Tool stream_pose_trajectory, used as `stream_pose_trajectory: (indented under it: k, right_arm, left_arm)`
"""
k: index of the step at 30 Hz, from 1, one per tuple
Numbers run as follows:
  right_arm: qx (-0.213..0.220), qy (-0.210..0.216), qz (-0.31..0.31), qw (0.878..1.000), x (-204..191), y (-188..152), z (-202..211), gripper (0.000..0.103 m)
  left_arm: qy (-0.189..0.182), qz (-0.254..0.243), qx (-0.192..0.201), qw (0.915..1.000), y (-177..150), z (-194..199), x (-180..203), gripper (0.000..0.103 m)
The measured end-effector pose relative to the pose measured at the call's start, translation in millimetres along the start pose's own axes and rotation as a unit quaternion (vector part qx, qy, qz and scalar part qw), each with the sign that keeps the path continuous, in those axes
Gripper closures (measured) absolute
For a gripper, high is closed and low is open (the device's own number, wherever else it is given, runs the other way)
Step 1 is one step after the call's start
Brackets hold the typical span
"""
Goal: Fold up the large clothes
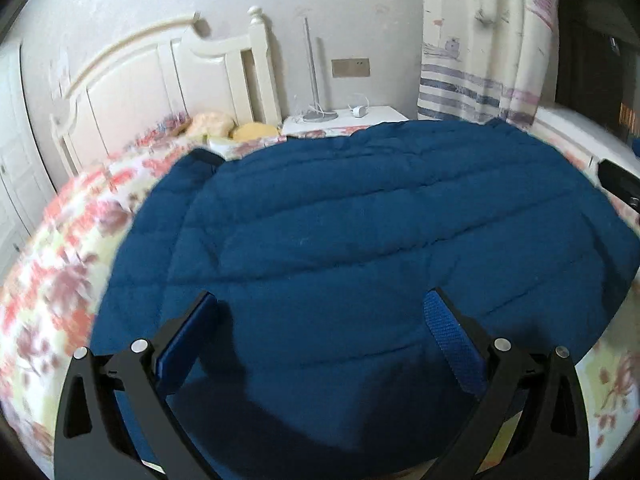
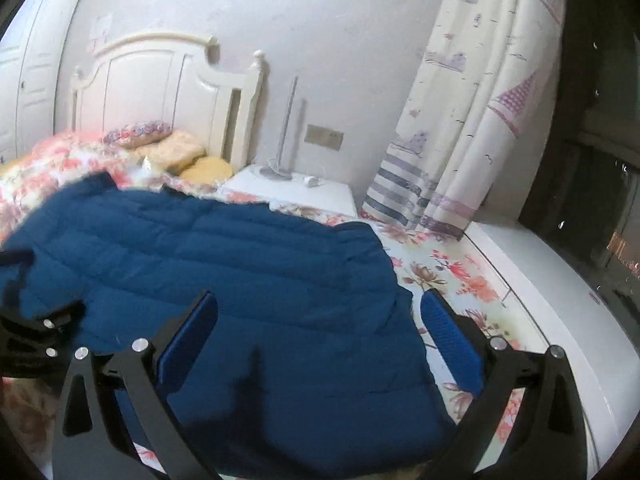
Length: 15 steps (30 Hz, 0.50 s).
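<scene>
A large dark blue quilted jacket [image 1: 360, 232] lies spread flat on a floral bedspread [image 1: 60, 264]. My left gripper [image 1: 322, 300] hovers just above its near part, open, with nothing between the blue pads. In the right wrist view the same jacket [image 2: 224, 264] fills the left and middle of the bed. My right gripper [image 2: 318, 300] is open over the jacket's near right edge, its right pad [image 2: 448, 336] hanging over the bedspread [image 2: 460, 276]. The left gripper's black frame [image 2: 32, 332] shows at the far left of that view.
A cream headboard [image 1: 160, 80] and pillows [image 1: 224, 124] stand at the bed's far end. A white nightstand [image 1: 348, 118] holds a lamp base and a charger. A patterned curtain [image 2: 472, 120] hangs at the right, above a white ledge [image 2: 560, 300] along the bed's right side.
</scene>
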State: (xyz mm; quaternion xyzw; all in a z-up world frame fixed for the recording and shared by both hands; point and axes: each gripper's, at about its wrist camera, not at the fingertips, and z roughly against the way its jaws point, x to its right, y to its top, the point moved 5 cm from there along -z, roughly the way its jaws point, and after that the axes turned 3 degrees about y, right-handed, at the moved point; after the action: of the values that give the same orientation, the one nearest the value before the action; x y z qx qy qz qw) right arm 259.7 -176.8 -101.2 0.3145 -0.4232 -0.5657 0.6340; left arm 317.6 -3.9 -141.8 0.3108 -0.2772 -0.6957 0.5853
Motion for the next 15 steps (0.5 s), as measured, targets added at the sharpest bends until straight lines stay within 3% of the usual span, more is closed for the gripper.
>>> stream_pose_trajectory:
  k: [2,4,6,8,12,15]
  right_arm:
    - [-0.003,0.073,0.019,0.997,-22,2,3,0.002]
    - [-0.041,0.106,0.073,0.991,-53,-9,-10,0.002]
    - [-0.077,0.109,0.113,0.985,-75,-26,-27,0.003]
    - [-0.087,0.111,0.112,0.984,-74,-36,-38,0.003]
    - [-0.103,0.087,-0.001,0.991,11,-47,-47,0.003]
    - [-0.124,0.059,-0.086,0.987,77,-66,-41,0.003]
  left_arm:
    - [-0.004,0.005,-0.003,1.0,0,-3,-2,0.004]
    - [0.0,0.002,-0.008,1.0,0,-5,0,0.004]
    - [-0.001,-0.003,-0.01,0.9999,0,-7,-2,0.004]
    - [0.007,-0.013,-0.014,0.9998,-2,-8,-9,0.004]
    - [0.03,0.02,-0.025,0.999,-7,-8,-51,0.004]
    - [0.041,0.065,-0.035,0.9964,-8,-5,-85,0.004]
